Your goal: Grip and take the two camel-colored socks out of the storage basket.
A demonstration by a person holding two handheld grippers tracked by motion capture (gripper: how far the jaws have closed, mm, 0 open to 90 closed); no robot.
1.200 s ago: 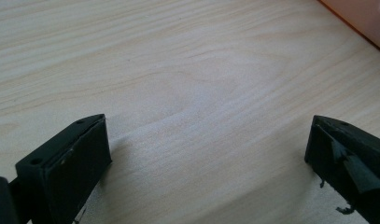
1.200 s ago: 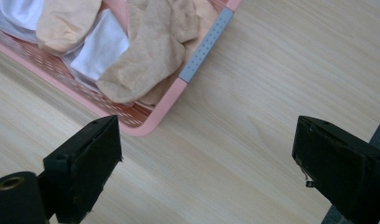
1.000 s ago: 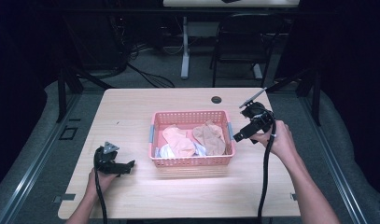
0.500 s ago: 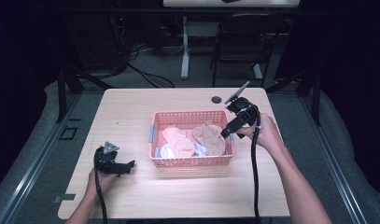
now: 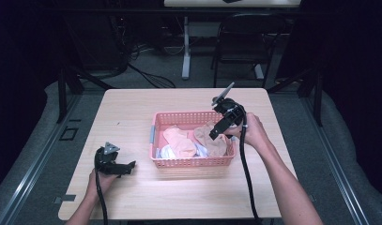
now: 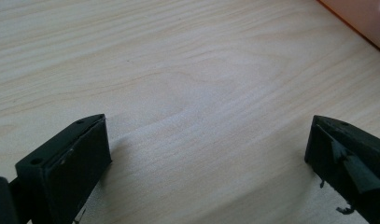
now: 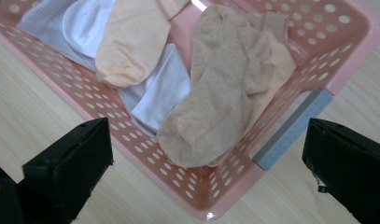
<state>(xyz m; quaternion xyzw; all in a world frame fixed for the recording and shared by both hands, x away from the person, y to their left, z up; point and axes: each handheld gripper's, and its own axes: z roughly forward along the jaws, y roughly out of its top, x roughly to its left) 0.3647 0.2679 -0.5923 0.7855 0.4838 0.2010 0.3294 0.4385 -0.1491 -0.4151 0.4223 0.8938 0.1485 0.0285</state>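
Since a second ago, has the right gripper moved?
Yes. The right gripper has come left from beside the pink basket to hang over its right end, jaws open.

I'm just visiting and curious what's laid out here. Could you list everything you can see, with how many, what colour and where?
table: one, light wood, centre of the room
basket: one, pink plastic, perforated, middle of table
tan sock: one, beige, right side of basket
peach sock: one, pale orange, basket middle
white socks: at least two, under the others
chair: one, dark, beyond table
left hand-held gripper: one, black, open, low over the table's left
right hand-held gripper: one, black, open, over basket
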